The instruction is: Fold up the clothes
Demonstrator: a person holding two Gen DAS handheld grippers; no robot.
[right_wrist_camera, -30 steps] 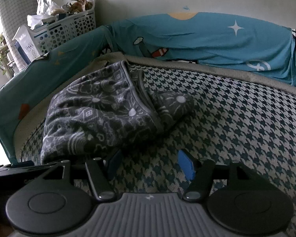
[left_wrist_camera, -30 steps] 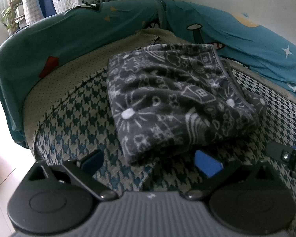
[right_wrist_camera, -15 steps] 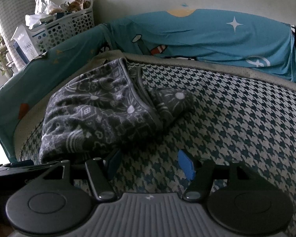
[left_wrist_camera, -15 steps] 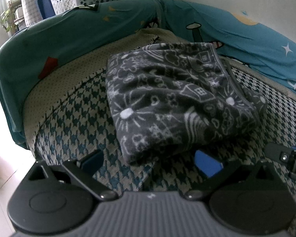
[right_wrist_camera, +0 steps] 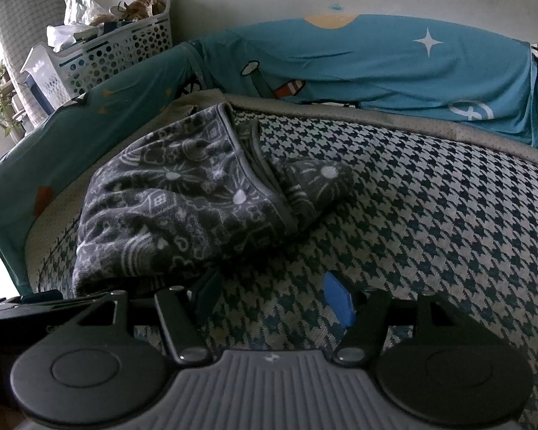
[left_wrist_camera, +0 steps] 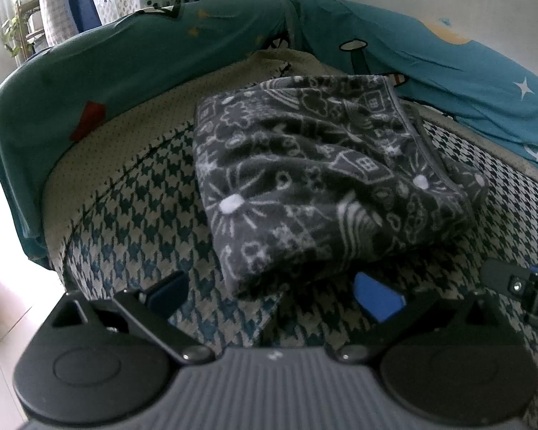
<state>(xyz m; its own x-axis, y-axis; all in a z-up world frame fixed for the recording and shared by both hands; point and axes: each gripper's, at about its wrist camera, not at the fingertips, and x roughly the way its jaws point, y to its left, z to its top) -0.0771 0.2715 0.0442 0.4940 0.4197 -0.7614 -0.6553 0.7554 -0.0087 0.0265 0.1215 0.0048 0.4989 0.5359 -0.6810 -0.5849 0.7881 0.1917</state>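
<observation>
A dark grey fleece garment with white doodle print (left_wrist_camera: pixel 315 182) lies folded into a thick rectangle on the houndstooth sofa seat (left_wrist_camera: pixel 132 236). My left gripper (left_wrist_camera: pixel 272 295) is open just in front of its near edge, the blue pads apart with only seat fabric between them. In the right wrist view the same folded garment (right_wrist_camera: pixel 197 197) sits to the left, a loose corner poking out on its right side. My right gripper (right_wrist_camera: pixel 272 297) hovers open over bare seat (right_wrist_camera: pixel 430 222), just right of the garment's near edge, holding nothing.
A teal cartoon-print cover (right_wrist_camera: pixel 376 61) drapes the sofa back and the arm (left_wrist_camera: pixel 89 82) on the left. A white perforated laundry basket (right_wrist_camera: pixel 104 57) with bags stands behind the arm. The right gripper's tip (left_wrist_camera: pixel 527 286) shows at the left view's right edge.
</observation>
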